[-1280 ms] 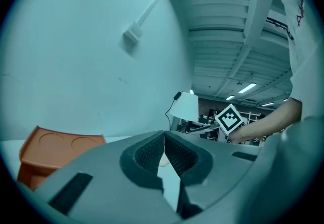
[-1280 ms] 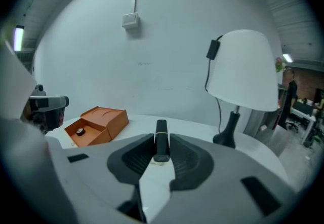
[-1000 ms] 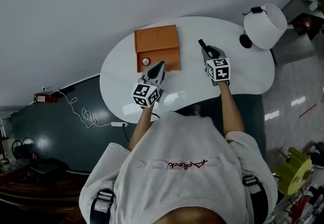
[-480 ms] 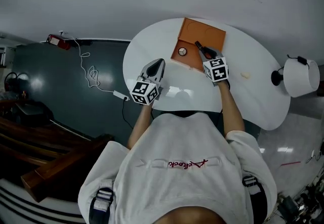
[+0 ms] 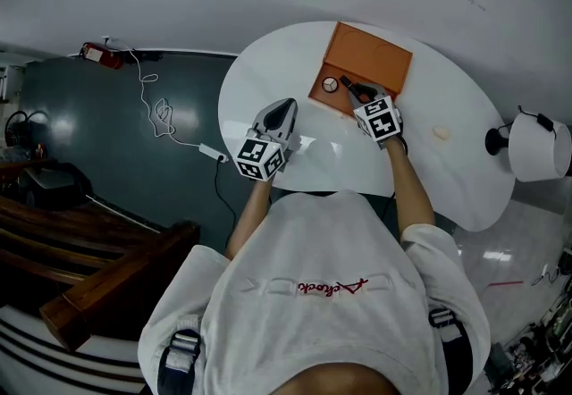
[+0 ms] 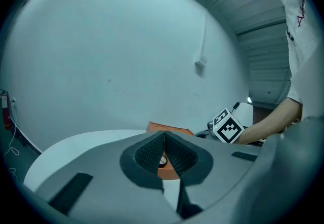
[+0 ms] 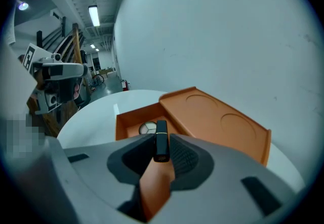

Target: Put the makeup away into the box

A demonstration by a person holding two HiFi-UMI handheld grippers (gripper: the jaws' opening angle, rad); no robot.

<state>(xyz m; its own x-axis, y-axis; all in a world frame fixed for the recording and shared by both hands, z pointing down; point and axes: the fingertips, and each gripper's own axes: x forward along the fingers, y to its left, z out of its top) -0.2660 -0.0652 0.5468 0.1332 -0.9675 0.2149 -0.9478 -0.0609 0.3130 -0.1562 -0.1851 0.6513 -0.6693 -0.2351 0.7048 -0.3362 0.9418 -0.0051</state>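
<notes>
One round compact (image 7: pixel 148 127) lies in your open orange box (image 7: pixel 127 120), and your right gripper (image 7: pixel 161 153) is clamped on a black lipstick (image 7: pixel 161 139) just above that tray, so this piece looks nearly home; your left gripper (image 6: pixel 163 142) hangs over the white table (image 5: pixel 268 80) beside the box, jaws pressed together on nothing; a small pale item (image 5: pixel 440 131) well apart on the table may be left to fetch. Red script on your shirt (image 5: pixel 313 241) is too small to read; neither box nor lipstick shows a legible label.

Compact (image 5: pixel 331 85) lies in box (image 5: pixel 368 55); box on table (image 5: pixel 268 80).
</notes>
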